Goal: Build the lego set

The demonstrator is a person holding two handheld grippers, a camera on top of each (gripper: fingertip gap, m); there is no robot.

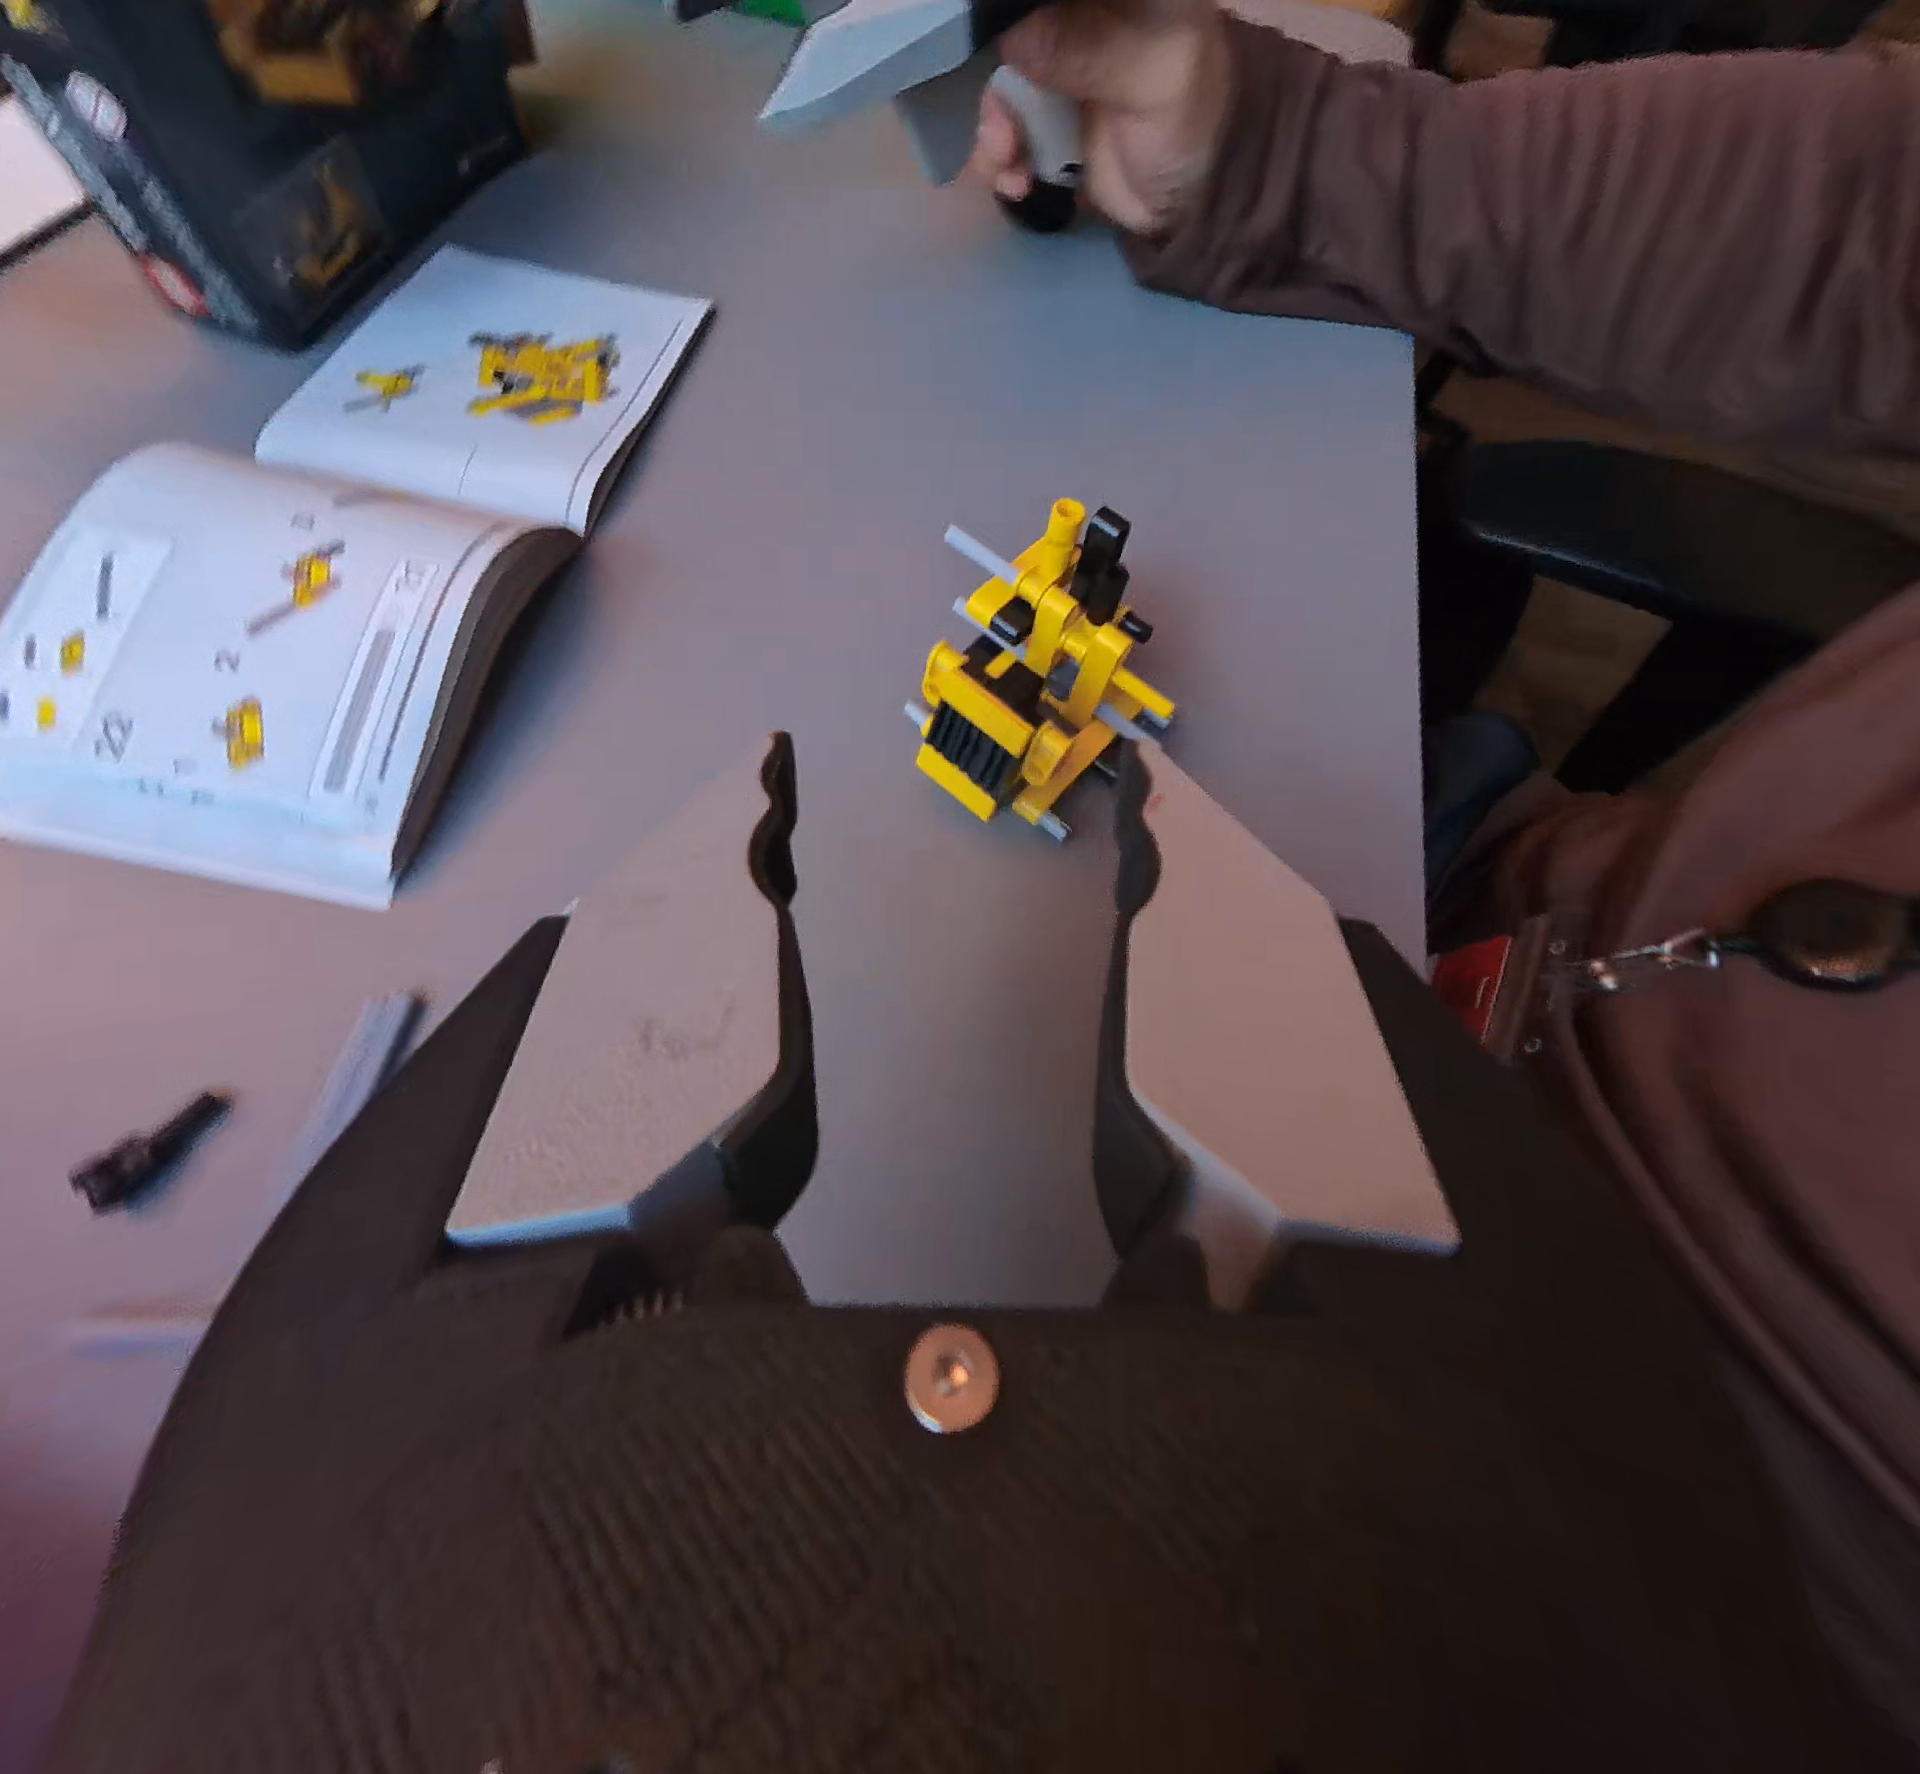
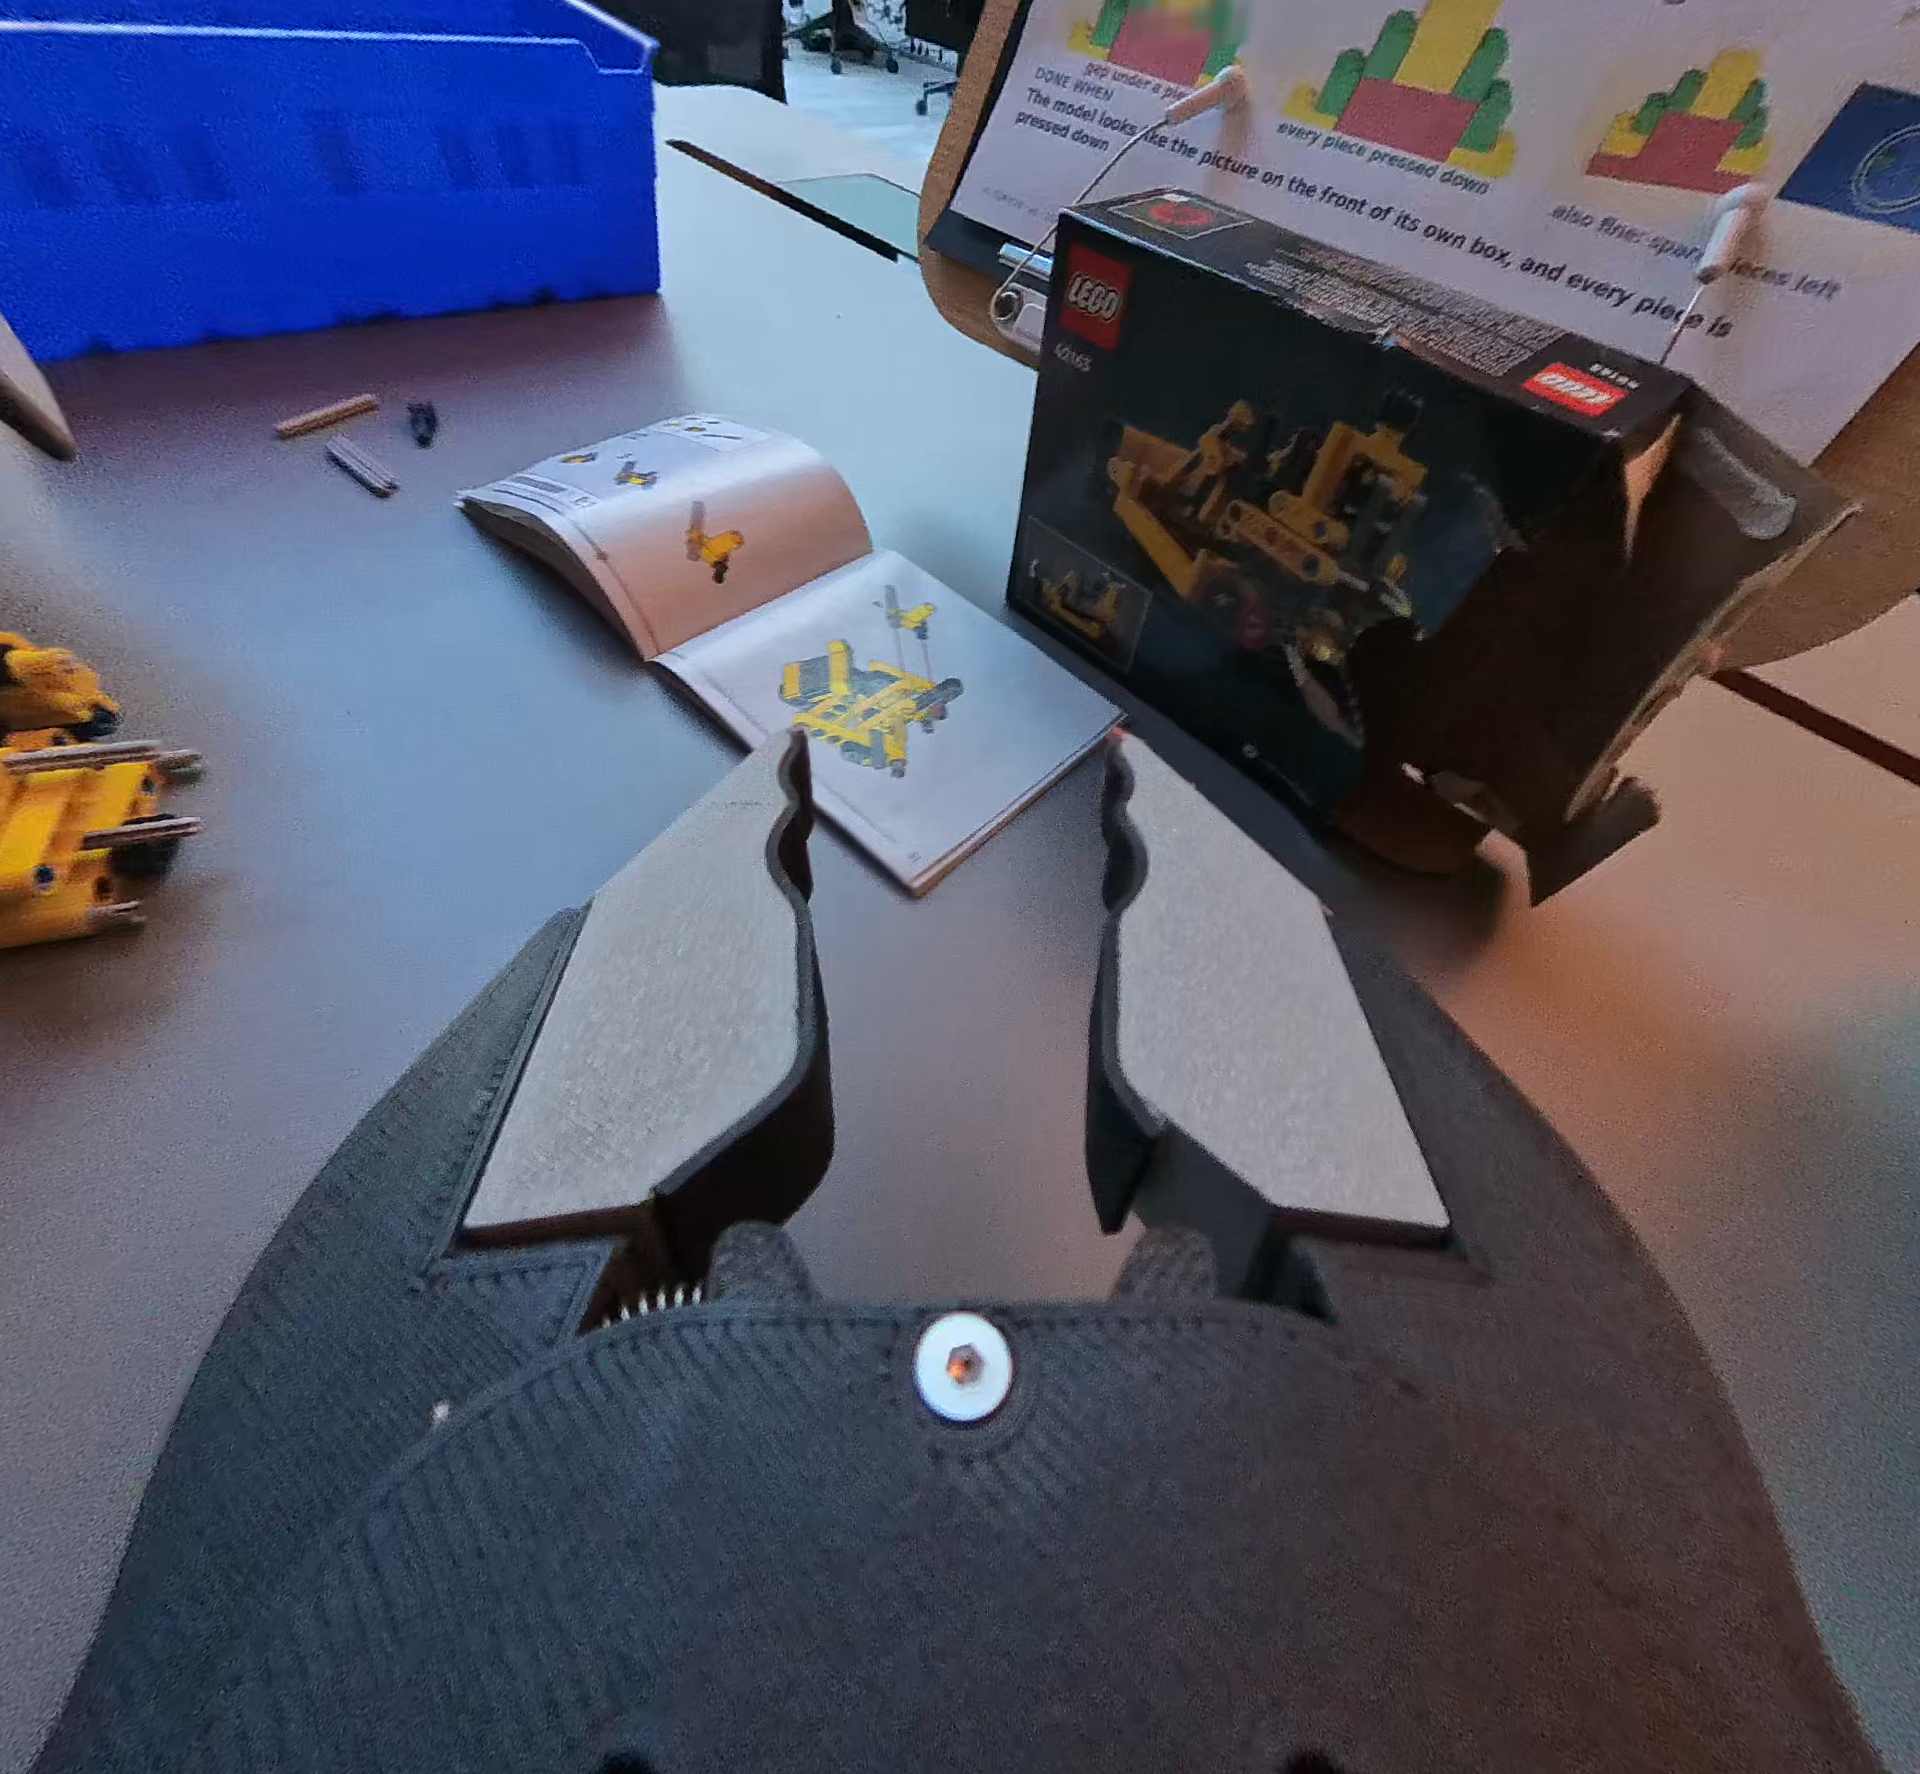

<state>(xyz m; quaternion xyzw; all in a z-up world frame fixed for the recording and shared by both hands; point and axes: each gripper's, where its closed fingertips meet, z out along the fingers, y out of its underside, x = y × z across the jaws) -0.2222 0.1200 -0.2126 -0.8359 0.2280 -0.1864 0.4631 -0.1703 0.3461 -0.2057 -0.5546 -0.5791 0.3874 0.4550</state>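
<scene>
Your left tool (image 1: 954, 789) is spread wide and holds nothing; its right fingertip (image 1: 1130, 794) sits just beside the near corner of the yellow-and-black lego model (image 1: 1039, 685), though whether it touches is hard to tell. The model stands on the grey worktop (image 1: 883, 374), near its right edge. Your right tool (image 2: 954, 794) is also wide apart and empty, raised above the worktop and pointing toward the open instruction booklet (image 2: 769, 623) and the dark set box (image 2: 1299, 519) to its right. Far left of the booklet lie a few loose pieces (image 2: 358, 462), in front of a blue bin (image 2: 312, 166). In the right wrist view the model shows at the left edge.
</scene>
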